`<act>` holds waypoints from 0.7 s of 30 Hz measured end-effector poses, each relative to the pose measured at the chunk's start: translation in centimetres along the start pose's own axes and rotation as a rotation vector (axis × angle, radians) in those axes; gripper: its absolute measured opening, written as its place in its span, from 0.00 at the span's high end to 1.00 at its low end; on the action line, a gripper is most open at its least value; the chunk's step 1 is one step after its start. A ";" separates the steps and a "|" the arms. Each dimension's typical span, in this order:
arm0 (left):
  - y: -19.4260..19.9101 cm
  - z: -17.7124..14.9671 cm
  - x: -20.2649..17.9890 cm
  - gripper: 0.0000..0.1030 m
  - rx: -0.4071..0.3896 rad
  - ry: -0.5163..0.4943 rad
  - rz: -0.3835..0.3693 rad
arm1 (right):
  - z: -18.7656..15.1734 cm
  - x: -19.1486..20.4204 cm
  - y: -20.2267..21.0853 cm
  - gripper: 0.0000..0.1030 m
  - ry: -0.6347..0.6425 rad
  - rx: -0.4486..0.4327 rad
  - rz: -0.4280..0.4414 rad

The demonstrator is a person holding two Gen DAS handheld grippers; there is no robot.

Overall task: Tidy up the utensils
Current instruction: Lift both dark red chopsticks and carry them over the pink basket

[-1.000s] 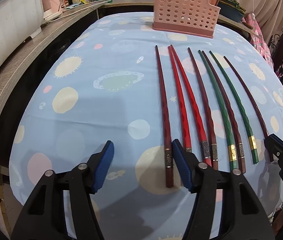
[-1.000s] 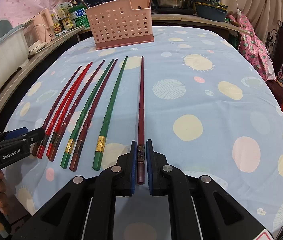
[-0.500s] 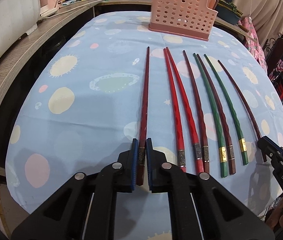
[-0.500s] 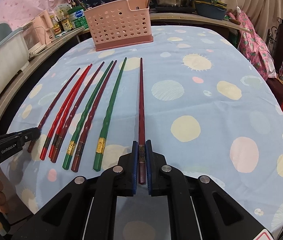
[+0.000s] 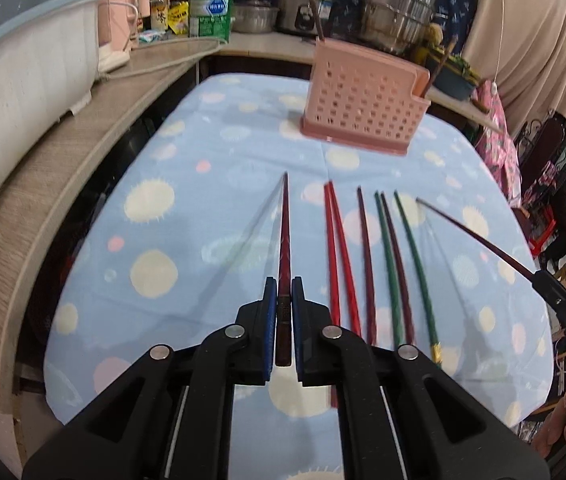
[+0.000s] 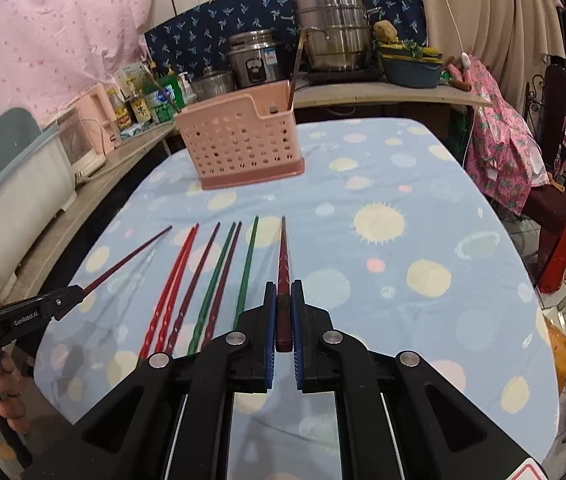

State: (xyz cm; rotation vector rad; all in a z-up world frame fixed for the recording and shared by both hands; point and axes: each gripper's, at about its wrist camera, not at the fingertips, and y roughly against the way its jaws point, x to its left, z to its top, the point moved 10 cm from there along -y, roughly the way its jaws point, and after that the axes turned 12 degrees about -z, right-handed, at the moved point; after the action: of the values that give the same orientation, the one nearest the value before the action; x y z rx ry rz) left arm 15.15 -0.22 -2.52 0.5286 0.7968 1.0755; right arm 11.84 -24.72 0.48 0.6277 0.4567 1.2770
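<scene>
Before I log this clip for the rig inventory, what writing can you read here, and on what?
"GenRobot.AI": side of the left gripper, right wrist view.
"DAS": side of the right gripper, left wrist view.
Green packet, bottles, rice cooker: labels too blurred to read.

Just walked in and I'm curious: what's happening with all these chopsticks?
A person is sorting chopsticks with two handheld grippers. The left gripper is shut on a dark red chopstick, and the right gripper is shut on another dark red one, both lifted off the table. Six more chopsticks lie in a row on the blue tablecloth; the pink holder stands beyond.
</scene>
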 end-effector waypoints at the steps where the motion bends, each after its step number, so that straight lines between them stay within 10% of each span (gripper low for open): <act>1: 0.3 0.7 0.0 0.93 -0.011 0.001 0.000 | 0.9 0.0 0.2 0.93 -0.001 -0.019 0.000; 21: 3.0 16.7 -2.4 0.93 -0.216 -0.048 -0.011 | 15.6 -0.4 -0.2 0.93 -0.101 -0.188 0.047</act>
State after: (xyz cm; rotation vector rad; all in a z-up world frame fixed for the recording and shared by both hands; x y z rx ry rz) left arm 26.04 -1.35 10.68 0.3654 0.6323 1.1191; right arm 21.82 -27.88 12.00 0.5435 0.2364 1.3087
